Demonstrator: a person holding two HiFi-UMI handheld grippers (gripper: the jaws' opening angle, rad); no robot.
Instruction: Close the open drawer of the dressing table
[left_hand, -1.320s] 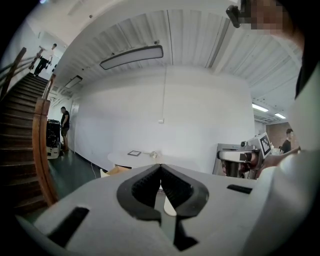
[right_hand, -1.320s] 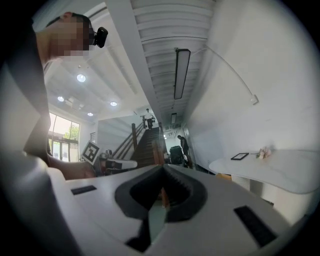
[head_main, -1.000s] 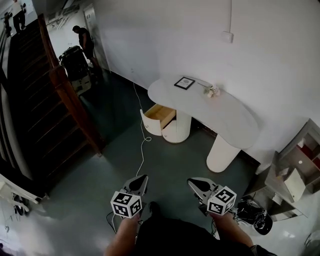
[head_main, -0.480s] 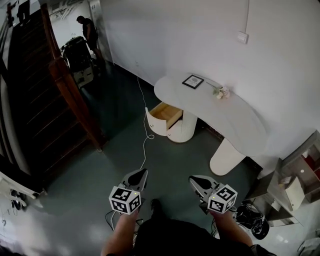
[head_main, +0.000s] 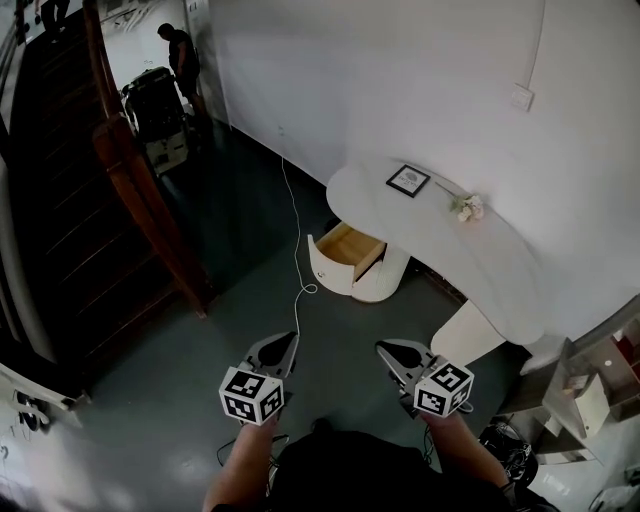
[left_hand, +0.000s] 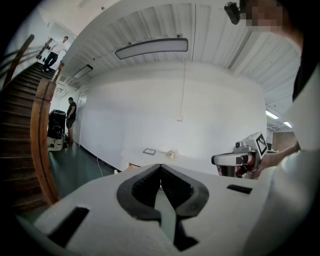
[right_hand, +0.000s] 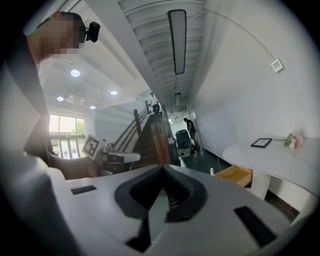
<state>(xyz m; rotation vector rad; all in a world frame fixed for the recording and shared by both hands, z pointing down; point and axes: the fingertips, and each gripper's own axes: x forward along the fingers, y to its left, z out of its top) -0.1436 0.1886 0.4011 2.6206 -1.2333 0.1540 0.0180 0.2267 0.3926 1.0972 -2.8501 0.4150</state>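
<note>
The white dressing table (head_main: 470, 262) stands against the wall on two round pedestals. Its wood-lined drawer (head_main: 349, 253) is pulled out from the left pedestal, toward the left. My left gripper (head_main: 279, 347) and right gripper (head_main: 392, 352) hang side by side over the dark floor, well short of the drawer. Both are shut with nothing between them. In the right gripper view the jaws (right_hand: 162, 170) meet at their tips and the drawer (right_hand: 235, 174) shows at the right. In the left gripper view the jaws (left_hand: 160, 167) are pressed together, with the table (left_hand: 155, 156) far behind.
A dark wooden staircase with a banister (head_main: 130, 170) fills the left. A white cable (head_main: 298, 262) runs across the floor to the drawer pedestal. A framed picture (head_main: 408, 181) and flowers (head_main: 466, 207) sit on the tabletop. Shelving (head_main: 590, 385) stands at right. A person (head_main: 182, 52) stands far back.
The head view has swung so the table and drawer sit further right and lower, slightly nearer. Both grippers stay shut, in much the same place in the view.
</note>
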